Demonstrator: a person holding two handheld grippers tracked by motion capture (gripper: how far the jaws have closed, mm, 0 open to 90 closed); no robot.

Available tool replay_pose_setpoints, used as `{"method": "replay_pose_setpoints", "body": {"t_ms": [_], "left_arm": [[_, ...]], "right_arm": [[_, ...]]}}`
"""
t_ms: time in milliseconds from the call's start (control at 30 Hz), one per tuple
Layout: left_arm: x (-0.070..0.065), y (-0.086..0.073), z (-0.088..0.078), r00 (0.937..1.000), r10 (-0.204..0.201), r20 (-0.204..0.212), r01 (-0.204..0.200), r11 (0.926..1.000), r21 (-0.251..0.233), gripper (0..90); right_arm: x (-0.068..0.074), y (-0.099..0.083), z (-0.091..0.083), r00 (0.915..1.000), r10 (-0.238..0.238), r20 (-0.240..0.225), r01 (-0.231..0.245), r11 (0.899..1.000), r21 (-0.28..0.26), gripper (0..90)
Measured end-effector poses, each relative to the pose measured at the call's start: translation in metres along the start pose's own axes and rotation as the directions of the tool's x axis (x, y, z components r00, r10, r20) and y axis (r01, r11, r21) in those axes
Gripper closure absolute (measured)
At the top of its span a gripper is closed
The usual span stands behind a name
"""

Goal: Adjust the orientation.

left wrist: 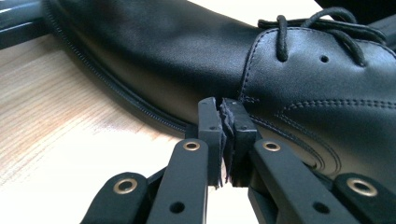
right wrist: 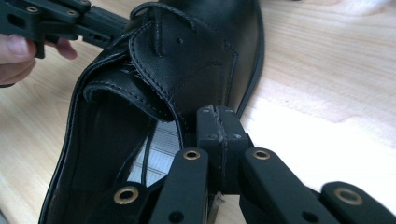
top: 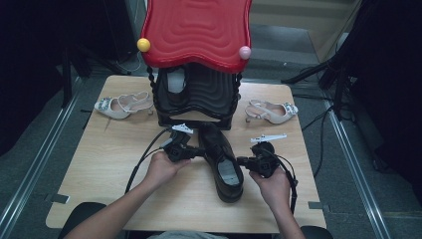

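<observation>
- Black shoe (top: 222, 159) lying on the wooden table (top: 109, 164), near the middle, toe pointing at the black rack (top: 199, 99) with the red top (top: 196, 30), heel toward the person.
- Laces (left wrist: 322, 28) on top, looking loose and a bit untidy in the left gripper view.
- Left gripper (top: 198, 151) at the shoe's left side, tips right against the leather close to the sole seam; jaws pressed together with nothing seen between them, only the frayed pads meeting.
- Right gripper (top: 241, 160) at the shoe's right side, beside the open mouth of the shoe; jaws pressed tight together too, pinching nothing.
- Looks like nudging or steadying the shoe from both sides, maybe to move it toward the rack.
- To do it well: push low, near the sole, not up on the soft leather, so no dents and no tipping over.
- Push with both sides the same, so no spinning.
- Go slow; smooth leather, easy to slip off.
- To lift it instead: open one set of jaws first and pinch the rim of the shoe mouth or the heel wall.
- Keep tips away from the laces, so no snagging.
- Two pale sandals, one far left (top: 122, 105) and one far right (top: 271, 112), well apart from the black shoe; leave alone.
</observation>
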State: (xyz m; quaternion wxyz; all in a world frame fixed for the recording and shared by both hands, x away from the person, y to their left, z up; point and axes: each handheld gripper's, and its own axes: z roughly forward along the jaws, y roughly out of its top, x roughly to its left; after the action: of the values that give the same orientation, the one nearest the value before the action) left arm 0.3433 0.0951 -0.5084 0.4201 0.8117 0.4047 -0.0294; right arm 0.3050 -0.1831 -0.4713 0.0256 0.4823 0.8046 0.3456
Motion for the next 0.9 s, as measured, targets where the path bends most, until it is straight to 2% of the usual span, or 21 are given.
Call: {"method": "replay_pose_setpoints", "body": {"t_ms": [133, 200, 300, 433, 533, 633, 767, 900], "left_arm": [[0.001, 0.002, 0.001, 1.0000, 0.000, 0.000, 0.000, 1.0000, 0.000, 87.3], [0.001, 0.003, 0.003, 1.0000, 0.003, -0.004, -0.003, 1.0000, 0.003, 87.3], [0.002, 0.003, 0.004, 0.9999, 0.017, -0.004, -0.017, 0.9999, 0.001, 87.2], [0.004, 0.005, 0.006, 0.9999, 0.011, 0.001, -0.011, 0.9999, -0.002, 86.8], [0.003, 0.005, 0.005, 0.9998, 0.016, -0.007, -0.016, 0.9999, 0.001, 86.1], [0.005, 0.006, 0.001, 0.9999, 0.010, 0.003, -0.010, 0.9999, 0.006, 82.2], [0.002, 0.009, -0.011, 0.9998, 0.020, 0.003, -0.020, 0.9998, -0.003, 73.2], [-0.003, 0.014, -0.027, 0.9988, 0.049, -0.002, -0.049, 0.9987, -0.014, 66.2]], "right_arm": [[0.003, -0.003, -0.001, 0.9999, 0.004, -0.013, -0.004, 1.000, 0.006, 90.0], [0.005, -0.005, -0.001, 1.0000, 0.001, -0.002, -0.001, 1.000, 0.002, 89.6], [0.005, -0.005, -0.001, 0.9997, 0.023, -0.005, -0.023, 1.000, 0.004, 89.7], [0.008, -0.005, -0.001, 0.9997, 0.024, 0.004, -0.024, 1.000, 0.011, 89.5], [0.006, -0.004, -0.002, 0.9993, 0.033, 0.019, -0.033, 0.999, 0.015, 85.5], [0.005, -0.001, -0.008, 0.9988, 0.048, 0.007, -0.048, 0.999, 0.008, 84.9], [0.018, 0.008, -0.021, 0.9997, 0.023, -0.011, -0.023, 1.000, 0.006, 81.1], [0.031, 0.014, -0.025, 0.9993, 0.007, -0.036, -0.006, 0.999, 0.035, 77.4]]}}
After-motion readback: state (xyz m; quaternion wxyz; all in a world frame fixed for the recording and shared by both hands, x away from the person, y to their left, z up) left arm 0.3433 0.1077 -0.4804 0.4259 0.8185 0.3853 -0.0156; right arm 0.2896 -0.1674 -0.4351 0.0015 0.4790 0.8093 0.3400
